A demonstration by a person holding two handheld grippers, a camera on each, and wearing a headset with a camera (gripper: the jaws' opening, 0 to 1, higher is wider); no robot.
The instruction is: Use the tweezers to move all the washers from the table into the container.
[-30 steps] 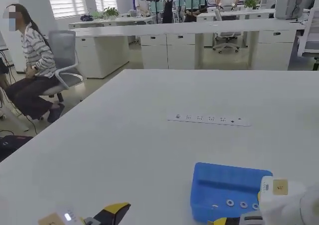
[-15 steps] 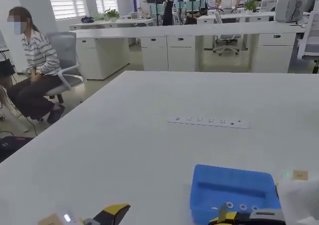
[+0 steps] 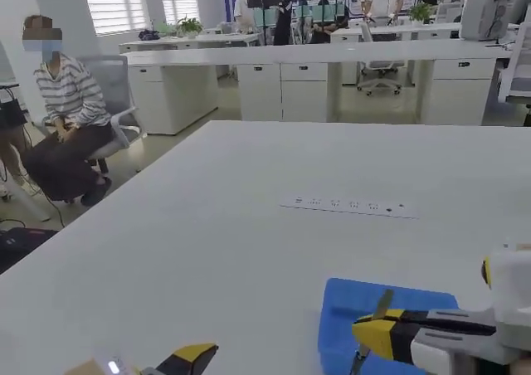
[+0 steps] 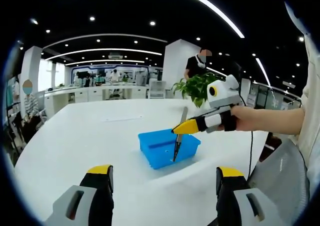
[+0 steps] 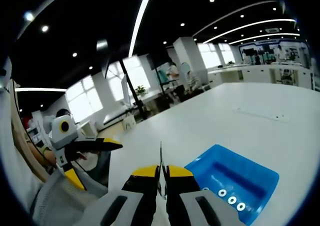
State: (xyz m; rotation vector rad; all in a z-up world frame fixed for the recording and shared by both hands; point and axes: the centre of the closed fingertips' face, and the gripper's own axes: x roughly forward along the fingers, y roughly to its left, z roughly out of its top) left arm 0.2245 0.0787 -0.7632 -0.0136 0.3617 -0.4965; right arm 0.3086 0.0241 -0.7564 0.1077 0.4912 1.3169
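Observation:
The blue container [image 3: 353, 299] sits on the white table near its front edge. My right gripper [image 3: 362, 331] reaches across it from the right, its yellow jaws shut on thin metal tweezers [image 3: 380, 306]. In the right gripper view the tweezers [image 5: 161, 162] stick up between the shut jaws of that gripper [image 5: 162, 173], and a row of washers [image 5: 231, 199] lies in the container [image 5: 252, 178]. The left gripper view shows the tweezers [image 4: 178, 138] pointing down into the container [image 4: 155, 156]. My left gripper [image 4: 163, 172] stands open and holds nothing, and its tip [image 3: 195, 357] lies left of the container.
A white power strip [image 3: 348, 204] lies on the table beyond the container. A person [image 3: 62, 101] sits on a chair off the table's left edge. Desks and people stand at the back. A potted plant [image 4: 195, 88] stands behind the right gripper.
My right gripper has risen and swung left across the container, and it now covers the washers in the head view. The left gripper has stayed put. The head camera has tilted slightly.

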